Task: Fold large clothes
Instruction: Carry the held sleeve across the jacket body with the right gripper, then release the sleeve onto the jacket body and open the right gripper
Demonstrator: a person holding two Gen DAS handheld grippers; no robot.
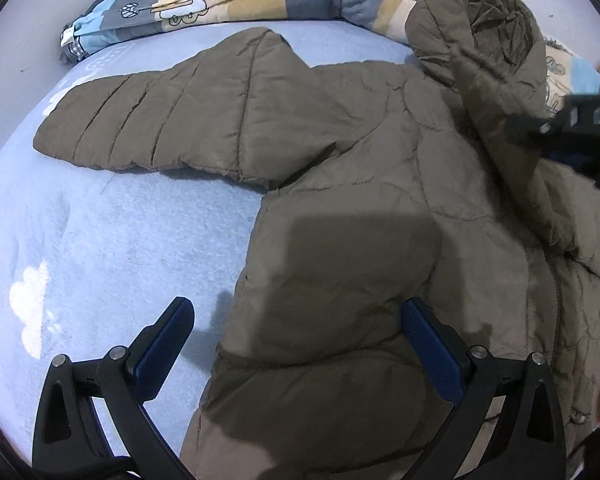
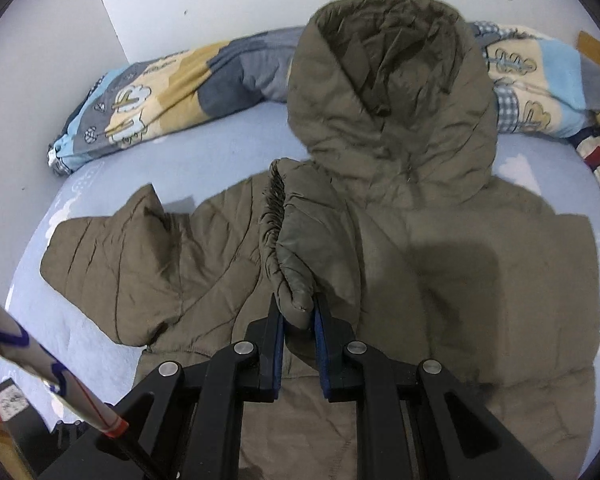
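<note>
One olive-brown hooded puffer jacket (image 2: 440, 248) lies spread flat on a light blue fleece bed cover (image 1: 112, 240) printed with white clouds. Its long axis runs from the hem, nearest both cameras, away to the hood (image 2: 396, 92), which points toward the far wall and rests against a rolled patchwork quilt (image 2: 160, 100) lying across the head of the bed. The hood opening faces up, showing crumpled lining.

The left sleeve (image 1: 156, 120) stretches out sideways from the body, roughly at right angles to that axis, flat on the cover with its cuff end pointing off to the left. The other sleeve is drawn in over the chest: its elastic cuff (image 2: 290, 256) is pinched between the blue pads of the right gripper (image 2: 298, 312), whose fingers are clenched tight on the fabric and hold it raised above the jacket front.

The left gripper (image 1: 296, 324) hovers over the lower left edge of the jacket, fingers spread wide with nothing between them; one finger sits above the bed cover, the other above the quilted body. In the left wrist view the right gripper appears blurred at the right edge, beside the hood
</note>
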